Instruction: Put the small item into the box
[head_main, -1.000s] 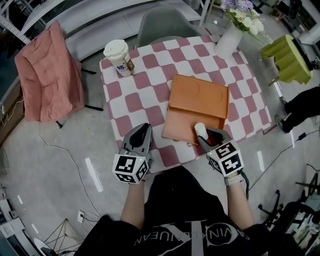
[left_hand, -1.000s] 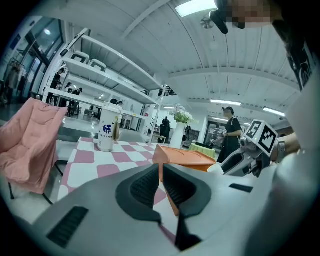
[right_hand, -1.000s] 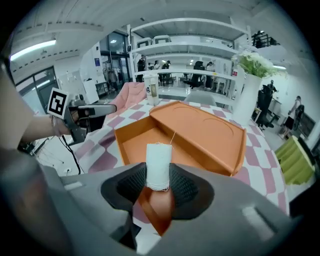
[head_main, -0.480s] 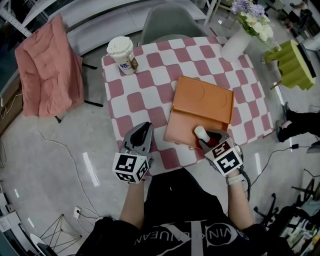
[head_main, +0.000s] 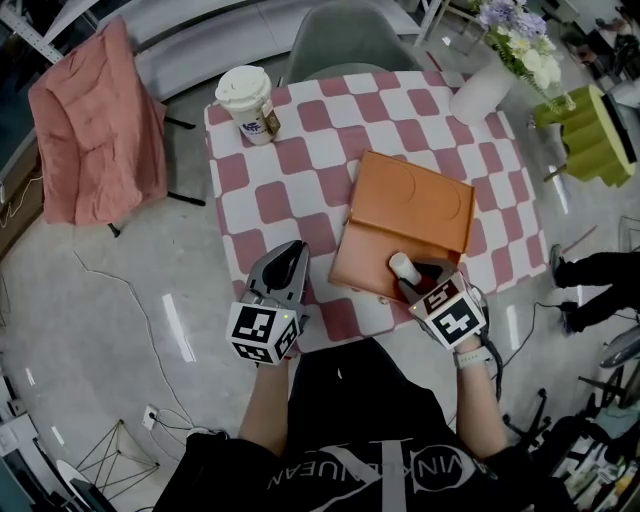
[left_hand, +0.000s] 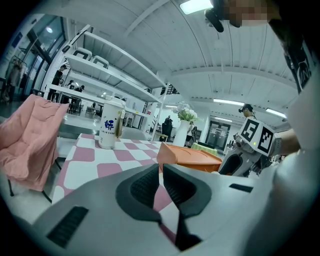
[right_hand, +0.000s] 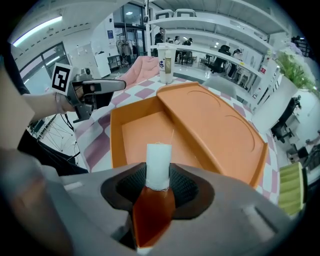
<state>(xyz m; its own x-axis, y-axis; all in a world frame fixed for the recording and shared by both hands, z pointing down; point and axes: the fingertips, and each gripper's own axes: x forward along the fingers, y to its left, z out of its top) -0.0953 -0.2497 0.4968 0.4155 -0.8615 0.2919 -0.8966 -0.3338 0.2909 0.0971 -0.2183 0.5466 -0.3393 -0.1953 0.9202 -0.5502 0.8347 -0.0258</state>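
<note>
Pink-and-white checked table fills my head view. On it an orange box lies open, its lid folded back on the far side. My right gripper is clamped on a small bottle, reddish body between the pads and white cap sticking out past them. The bottle is over the near part of the open box; I cannot tell whether it touches the bottom. My left gripper hovers at the table's near edge, left of the box, jaws together on nothing. A paper cup stands at the far left corner and a white vase at the far right.
</note>
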